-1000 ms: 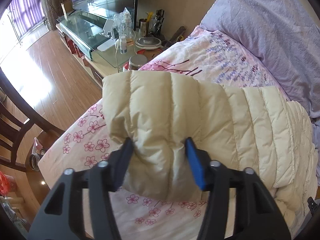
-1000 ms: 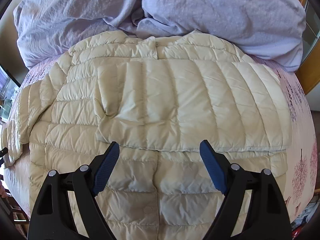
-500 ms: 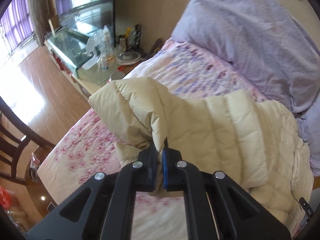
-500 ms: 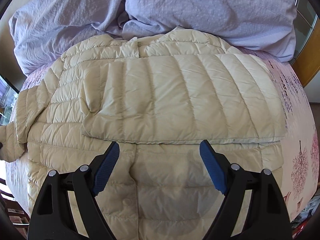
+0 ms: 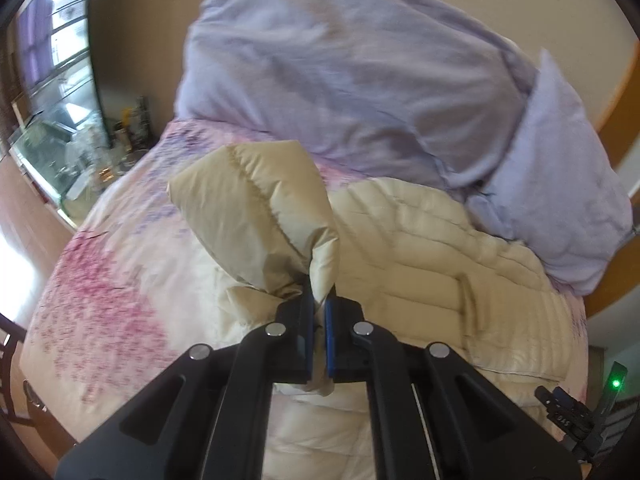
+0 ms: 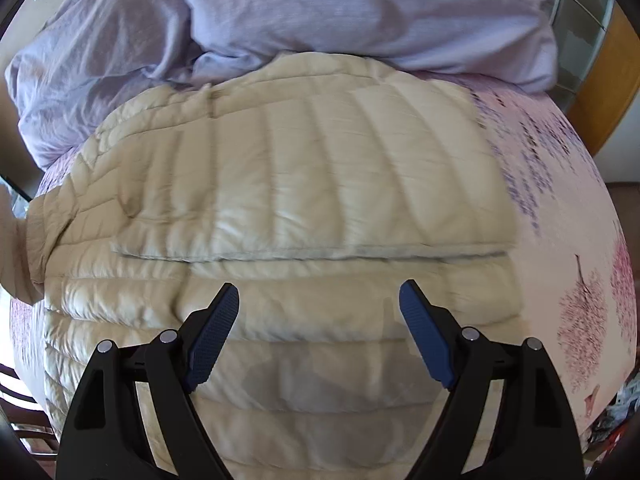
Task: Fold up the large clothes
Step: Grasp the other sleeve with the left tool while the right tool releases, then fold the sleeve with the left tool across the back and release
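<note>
A cream quilted down jacket [image 6: 304, 184] lies spread on the bed, one sleeve folded flat across its chest. My left gripper [image 5: 319, 300] is shut on the cuff end of the other sleeve [image 5: 260, 216] and holds it lifted above the bed, over the jacket's body [image 5: 432, 264]. That lifted sleeve shows at the left edge of the right wrist view [image 6: 24, 252]. My right gripper [image 6: 320, 316] is open and empty, hovering above the jacket's lower half.
Lilac duvet and pillows [image 5: 360, 64] are piled at the head of the bed [image 6: 360, 4]. The floral pink sheet [image 5: 104, 300] covers the mattress. A glass TV stand with clutter [image 5: 80, 148] stands beyond the bed's left side. A wooden headboard [image 6: 600, 80] is at right.
My left gripper closed on the sleeve cuff, lifted it and swung it right, toward the jacket's body. My right gripper stayed open and drifted slightly over the jacket.
</note>
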`<action>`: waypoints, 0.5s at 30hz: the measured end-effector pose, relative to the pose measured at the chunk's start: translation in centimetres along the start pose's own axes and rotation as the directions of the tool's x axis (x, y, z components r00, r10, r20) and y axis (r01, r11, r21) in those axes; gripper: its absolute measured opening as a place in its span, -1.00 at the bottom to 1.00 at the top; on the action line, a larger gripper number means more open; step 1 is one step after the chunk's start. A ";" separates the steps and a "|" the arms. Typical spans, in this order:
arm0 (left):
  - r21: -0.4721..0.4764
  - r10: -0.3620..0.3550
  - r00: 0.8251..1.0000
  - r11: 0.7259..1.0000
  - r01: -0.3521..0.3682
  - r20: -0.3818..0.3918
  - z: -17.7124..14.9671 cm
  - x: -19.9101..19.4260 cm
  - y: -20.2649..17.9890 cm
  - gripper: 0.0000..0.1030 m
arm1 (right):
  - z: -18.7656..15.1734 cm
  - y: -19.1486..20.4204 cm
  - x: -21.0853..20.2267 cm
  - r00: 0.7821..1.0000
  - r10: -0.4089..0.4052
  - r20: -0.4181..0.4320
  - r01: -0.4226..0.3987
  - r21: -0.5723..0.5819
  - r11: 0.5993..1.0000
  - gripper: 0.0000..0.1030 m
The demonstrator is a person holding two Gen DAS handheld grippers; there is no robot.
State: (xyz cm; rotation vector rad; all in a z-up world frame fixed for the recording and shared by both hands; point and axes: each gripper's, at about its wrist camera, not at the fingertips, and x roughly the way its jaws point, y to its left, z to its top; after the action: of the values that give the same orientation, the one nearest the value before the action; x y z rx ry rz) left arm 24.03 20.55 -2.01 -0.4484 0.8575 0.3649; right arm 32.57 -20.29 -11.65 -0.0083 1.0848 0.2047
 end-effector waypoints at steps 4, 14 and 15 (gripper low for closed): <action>0.048 -0.063 0.998 0.997 0.064 -0.024 -1.7 1.0 -5.1 -0.91 | -0.8 -3.3 -0.3 1.000 -0.017 -0.004 0.017 0.040 0.999 0.63; 0.160 -0.127 0.987 0.977 0.141 -0.097 -4.6 3.9 -15.0 -0.91 | -2.0 -8.6 -0.7 0.999 -0.044 -0.013 0.046 0.097 0.994 0.63; 0.166 -0.129 0.986 0.975 0.145 -0.105 -4.9 4.2 -15.7 -0.91 | -2.1 -9.0 -0.8 0.999 -0.045 -0.014 0.047 0.102 0.994 0.63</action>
State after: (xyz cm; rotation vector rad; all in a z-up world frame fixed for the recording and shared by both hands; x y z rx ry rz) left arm 31.00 5.25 -4.50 -0.3632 0.9356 0.1408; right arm 31.87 -29.45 -12.83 0.0571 1.1040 0.1077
